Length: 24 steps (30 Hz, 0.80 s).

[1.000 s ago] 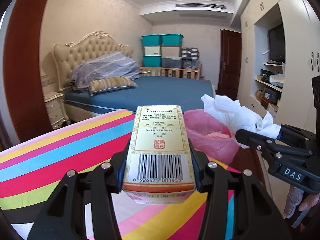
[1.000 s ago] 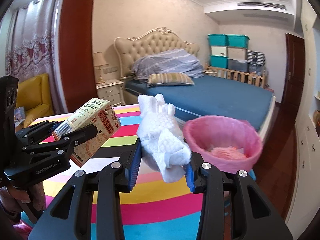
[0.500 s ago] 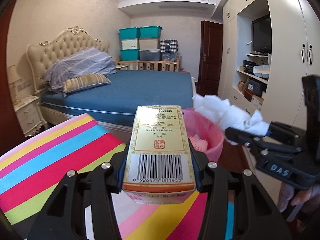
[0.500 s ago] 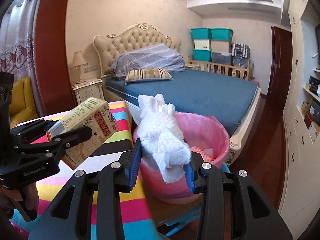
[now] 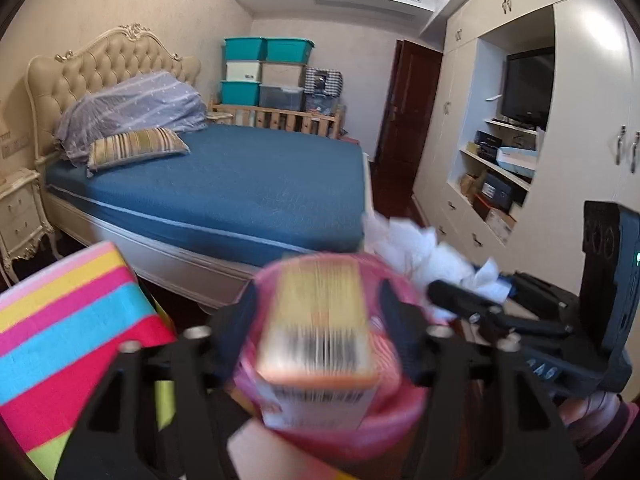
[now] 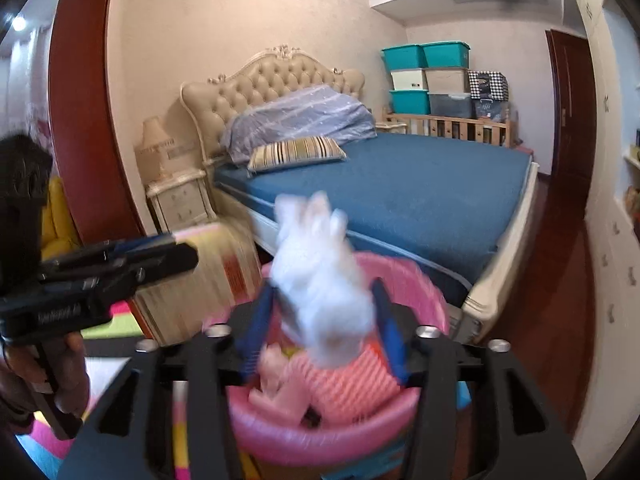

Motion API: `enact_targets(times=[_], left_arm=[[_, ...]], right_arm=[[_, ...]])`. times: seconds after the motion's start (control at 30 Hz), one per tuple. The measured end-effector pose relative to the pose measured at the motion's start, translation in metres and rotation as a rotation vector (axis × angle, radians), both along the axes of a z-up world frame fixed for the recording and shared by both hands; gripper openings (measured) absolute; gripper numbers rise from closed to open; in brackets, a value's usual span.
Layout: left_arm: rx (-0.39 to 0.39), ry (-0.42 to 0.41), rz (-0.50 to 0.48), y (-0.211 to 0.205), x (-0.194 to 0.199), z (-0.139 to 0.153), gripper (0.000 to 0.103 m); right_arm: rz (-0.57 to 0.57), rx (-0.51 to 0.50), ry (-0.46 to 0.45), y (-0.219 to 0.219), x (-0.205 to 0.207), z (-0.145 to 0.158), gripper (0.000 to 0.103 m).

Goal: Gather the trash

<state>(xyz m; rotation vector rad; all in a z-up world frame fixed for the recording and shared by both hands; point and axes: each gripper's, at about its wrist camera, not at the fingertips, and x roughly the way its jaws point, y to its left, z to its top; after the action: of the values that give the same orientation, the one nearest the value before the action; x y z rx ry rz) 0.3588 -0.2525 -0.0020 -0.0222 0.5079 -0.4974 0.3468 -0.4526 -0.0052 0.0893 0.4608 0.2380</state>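
This was a home bedroom. A bed (image 5: 224, 184) with a tufted cream headboard (image 6: 276, 80) and blue cover filled the room, a striped pillow (image 5: 136, 146) on it and a nightstand (image 6: 180, 196) beside it. Built-in white wardrobes (image 5: 592, 92) framed a television (image 5: 528, 86), and teal storage bins (image 5: 268, 50) were stacked by the dark wooden door (image 5: 408, 108).
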Motion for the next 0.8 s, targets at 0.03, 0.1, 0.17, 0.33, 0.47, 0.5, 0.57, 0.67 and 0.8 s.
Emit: enact_targets(times=[0.03,0.1,0.17,0.33,0.47,0.5,0.57,0.67,0.8], left_arm=[[-0.001,-0.017,0.016,0.001,0.003,0.001,0.082],[0.003,-0.028,0.033,0.007,0.005,0.003,0.085],[-0.005,-0.028,0.046,0.014,0.003,0.003,0.09],[-0.016,-0.058,0.111,0.04,-0.016,0.003,0.098],[0.017,-0.075,0.147,0.056,-0.044,0.01,0.098],[0.025,-0.082,0.161,0.06,-0.054,0.013,0.098],[0.025,-0.119,0.183,0.068,-0.074,0.022,0.098],[0.052,-0.191,0.228,0.077,-0.108,0.037,0.098],[0.035,-0.218,0.203,0.084,-0.145,0.048,0.098]], right_arm=[[-0.001,0.016,-0.011,-0.005,0.006,0.001,0.061],[-0.009,0.077,-0.019,-0.023,0.013,0.002,0.068],[-0.031,0.109,-0.027,-0.036,0.012,0.006,0.068],[-0.073,0.13,-0.053,-0.047,-0.029,0.016,0.069],[-0.099,0.097,-0.058,-0.034,-0.071,0.029,0.077],[-0.1,0.081,-0.058,-0.028,-0.081,0.033,0.081],[-0.114,0.014,-0.059,-0.012,-0.104,0.039,0.085],[-0.131,-0.085,-0.072,0.016,-0.138,0.049,0.085],[-0.131,-0.104,-0.057,0.04,-0.175,0.052,0.085]])
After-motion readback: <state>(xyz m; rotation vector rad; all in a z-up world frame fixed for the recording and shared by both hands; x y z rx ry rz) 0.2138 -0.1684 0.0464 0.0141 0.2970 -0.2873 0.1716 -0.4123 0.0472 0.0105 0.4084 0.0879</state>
